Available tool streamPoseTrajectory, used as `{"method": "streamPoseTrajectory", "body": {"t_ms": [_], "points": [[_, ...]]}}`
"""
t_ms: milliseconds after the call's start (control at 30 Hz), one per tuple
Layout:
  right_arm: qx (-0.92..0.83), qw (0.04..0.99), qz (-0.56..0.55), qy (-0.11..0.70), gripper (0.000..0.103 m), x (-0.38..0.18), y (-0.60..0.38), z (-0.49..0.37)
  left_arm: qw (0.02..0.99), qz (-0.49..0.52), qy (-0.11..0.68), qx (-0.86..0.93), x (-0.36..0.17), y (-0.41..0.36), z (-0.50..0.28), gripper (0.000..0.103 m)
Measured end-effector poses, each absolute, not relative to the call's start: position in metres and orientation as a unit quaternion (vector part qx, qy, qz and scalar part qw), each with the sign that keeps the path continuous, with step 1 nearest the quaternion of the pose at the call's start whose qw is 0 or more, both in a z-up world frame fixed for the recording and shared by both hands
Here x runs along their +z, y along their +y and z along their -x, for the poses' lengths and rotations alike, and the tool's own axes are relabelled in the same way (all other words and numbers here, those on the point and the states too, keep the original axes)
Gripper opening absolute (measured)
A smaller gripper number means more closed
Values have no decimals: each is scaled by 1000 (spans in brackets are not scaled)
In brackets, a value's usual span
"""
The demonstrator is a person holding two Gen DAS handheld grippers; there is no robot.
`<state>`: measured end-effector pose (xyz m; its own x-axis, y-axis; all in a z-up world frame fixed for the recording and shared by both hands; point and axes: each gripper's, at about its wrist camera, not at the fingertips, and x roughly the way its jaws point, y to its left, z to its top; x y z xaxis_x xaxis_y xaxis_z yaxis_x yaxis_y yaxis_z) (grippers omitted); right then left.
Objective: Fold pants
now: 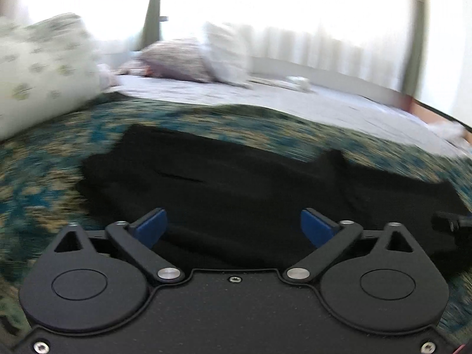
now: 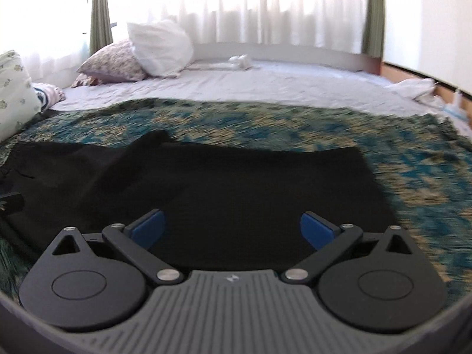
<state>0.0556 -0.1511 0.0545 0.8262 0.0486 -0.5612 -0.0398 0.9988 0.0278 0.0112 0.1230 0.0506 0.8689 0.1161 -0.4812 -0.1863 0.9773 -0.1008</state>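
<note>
Black pants (image 1: 224,188) lie spread flat on a teal patterned blanket (image 1: 44,177) on a bed. My left gripper (image 1: 233,227) is open and empty, its blue pads wide apart just above the near edge of the pants. In the right wrist view the pants (image 2: 206,188) stretch from the left edge to about the middle right, with a raised fold near the upper left. My right gripper (image 2: 233,227) is open and empty above the near edge of the pants. The other gripper's tip shows at the right edge of the left wrist view (image 1: 451,221).
The blanket (image 2: 413,183) covers the near half of the bed; a pale sheet (image 2: 265,85) covers the far half. Pillows (image 2: 159,47) lie at the far left, a white printed bolster (image 1: 38,70) at the left. Curtained windows stand behind.
</note>
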Motion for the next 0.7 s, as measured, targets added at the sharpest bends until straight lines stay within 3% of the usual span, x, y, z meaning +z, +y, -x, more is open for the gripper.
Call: {"method": "streamPoseTrajectory", "body": {"t_ms": [200,467,700], "points": [[40,940,15,340,103,20,-118,-77,946,122,244,173,43,189,-22,102],[42,944,17,328,103,13,-115,-71,910,246,262,205,20,242,-51,103],[42,945,17,324,103,13,-116,-72,910,226,268,222,14,241,-72,103]]}}
